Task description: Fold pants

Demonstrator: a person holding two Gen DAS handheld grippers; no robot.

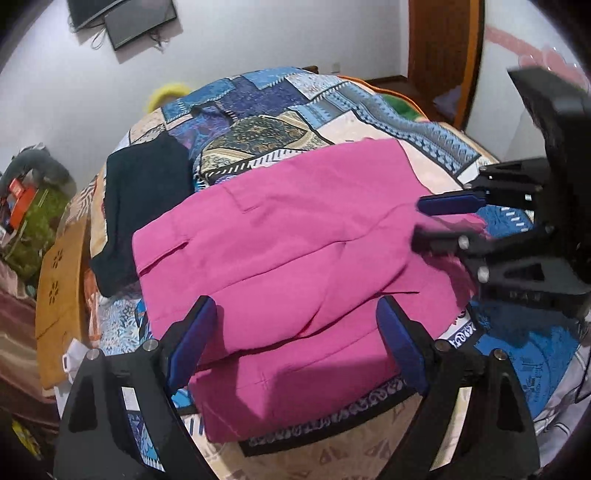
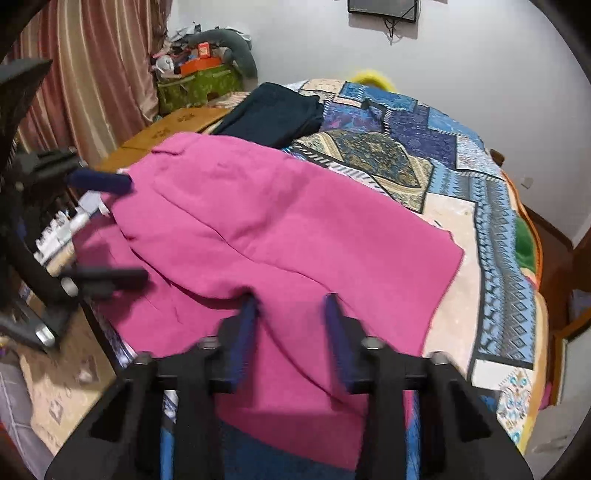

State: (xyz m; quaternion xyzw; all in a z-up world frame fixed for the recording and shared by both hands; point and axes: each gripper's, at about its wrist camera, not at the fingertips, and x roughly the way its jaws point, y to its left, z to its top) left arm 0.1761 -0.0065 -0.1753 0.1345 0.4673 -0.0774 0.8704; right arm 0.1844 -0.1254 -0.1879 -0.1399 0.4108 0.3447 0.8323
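Pink pants (image 1: 295, 236) lie folded in layers on a patchwork bedspread (image 1: 266, 110); they also show in the right wrist view (image 2: 258, 229). My left gripper (image 1: 295, 325) is open, its blue pads spread wide over the pants' near edge, holding nothing. It shows at the left of the right wrist view (image 2: 110, 229), open. My right gripper (image 2: 291, 306) is open with a fold of pink cloth between its pads. In the left wrist view it (image 1: 421, 221) sits at the pants' right edge, with cloth between the fingers.
Dark folded garment (image 1: 147, 206) lies on the bed beyond the pants. A wooden board (image 1: 59, 295) sits at the bed's left side. Clutter and a green bag (image 2: 199, 85) stand by the curtain. A wall screen (image 1: 125, 18) hangs behind.
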